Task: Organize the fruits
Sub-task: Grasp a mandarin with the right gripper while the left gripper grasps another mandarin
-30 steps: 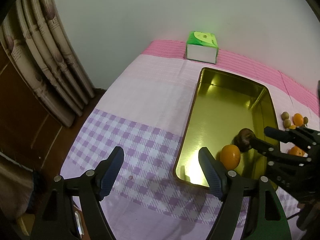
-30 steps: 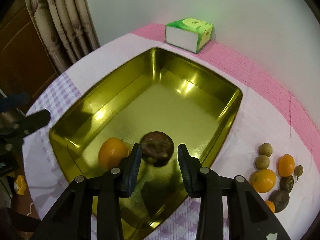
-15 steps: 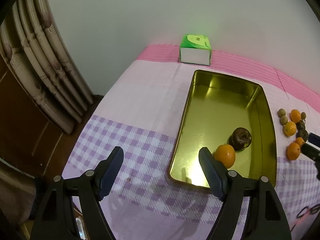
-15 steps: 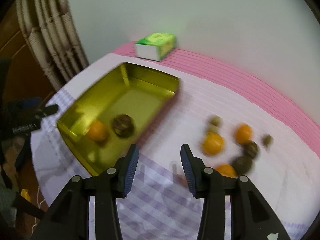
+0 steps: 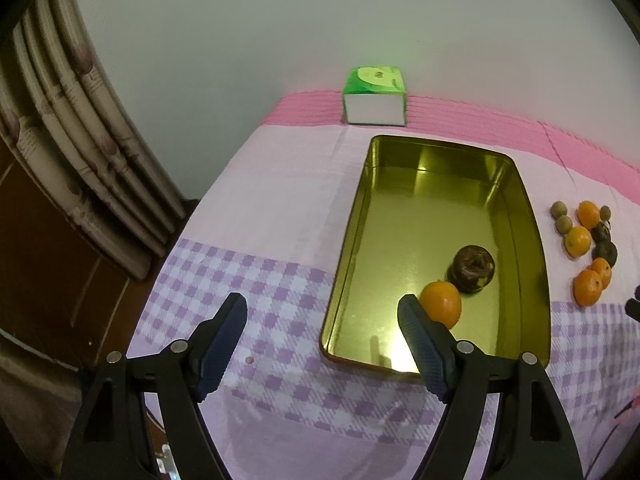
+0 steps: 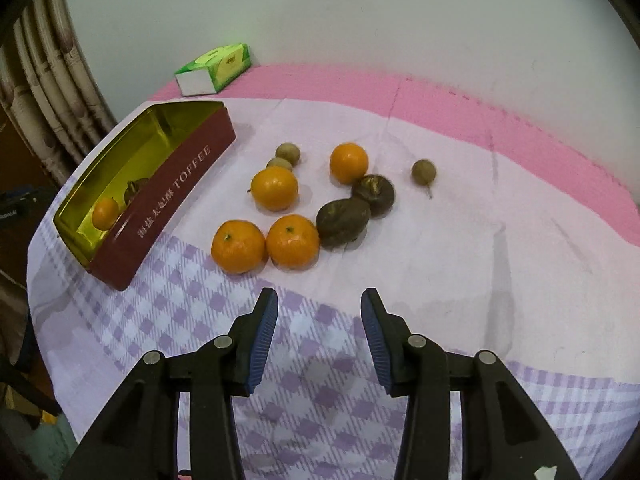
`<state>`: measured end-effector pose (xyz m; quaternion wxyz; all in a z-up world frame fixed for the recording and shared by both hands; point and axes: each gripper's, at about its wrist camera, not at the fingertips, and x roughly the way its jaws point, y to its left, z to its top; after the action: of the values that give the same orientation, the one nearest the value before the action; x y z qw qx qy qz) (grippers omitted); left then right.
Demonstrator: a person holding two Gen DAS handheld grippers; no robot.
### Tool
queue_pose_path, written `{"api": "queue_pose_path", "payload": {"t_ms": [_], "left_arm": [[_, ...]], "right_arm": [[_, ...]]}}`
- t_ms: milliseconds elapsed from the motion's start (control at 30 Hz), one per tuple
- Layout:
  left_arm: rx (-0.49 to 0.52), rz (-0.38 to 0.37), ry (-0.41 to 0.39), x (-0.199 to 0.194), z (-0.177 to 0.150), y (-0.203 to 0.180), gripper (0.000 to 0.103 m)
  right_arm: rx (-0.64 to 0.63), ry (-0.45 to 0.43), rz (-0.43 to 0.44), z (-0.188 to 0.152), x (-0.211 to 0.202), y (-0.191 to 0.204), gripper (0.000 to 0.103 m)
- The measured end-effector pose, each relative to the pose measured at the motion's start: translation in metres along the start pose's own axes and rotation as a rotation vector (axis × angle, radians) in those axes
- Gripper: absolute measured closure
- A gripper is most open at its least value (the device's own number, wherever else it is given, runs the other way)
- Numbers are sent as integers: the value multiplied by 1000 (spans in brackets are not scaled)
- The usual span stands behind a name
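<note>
The tin's wall (image 6: 172, 196) half hides the dark fruit (image 6: 136, 190) inside.

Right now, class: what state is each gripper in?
Left gripper: open, holding nothing.
Right gripper: open, empty; jaws have just been opening, nothing between them.

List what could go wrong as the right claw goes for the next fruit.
1. The oranges lie touching each other and a passion fruit; the right claw, open and empty, may knock a neighbour rolling.
2. Its gap looks narrow for an orange, so the fingertips could push it away.
3. The tin wall stands close by; a carried fruit might clip it.
</note>
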<state>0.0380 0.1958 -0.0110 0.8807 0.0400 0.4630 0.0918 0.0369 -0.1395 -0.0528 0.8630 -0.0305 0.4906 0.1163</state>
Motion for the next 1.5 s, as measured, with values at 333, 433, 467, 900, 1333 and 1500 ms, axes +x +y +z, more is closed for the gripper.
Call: {"api": "queue_pose_path", "payload": {"t_ms": [333,433,467,900,1333,1500], "left_arm": [[83,-54,-34,-20,-2,-36,25],[93,-107,-29,-25,-4,-49,24],[100,-125,-24,-26,-5,-56,23],[196,-246,4,-29,-7,-132,22],[205,-335,68,-11,0,-191,22],[223,-358,101,4,2,-216,22]], "right_arm": [[17,-5,50,11,33,5,63],[22,-1,61,14,42,4,65],[25,2,70,15,46,5,65],[20,-19,102,28,61,13,66],[23,-12,50,10,44,-8,67],[64,-4,18,-5,33,-34,67]]}}
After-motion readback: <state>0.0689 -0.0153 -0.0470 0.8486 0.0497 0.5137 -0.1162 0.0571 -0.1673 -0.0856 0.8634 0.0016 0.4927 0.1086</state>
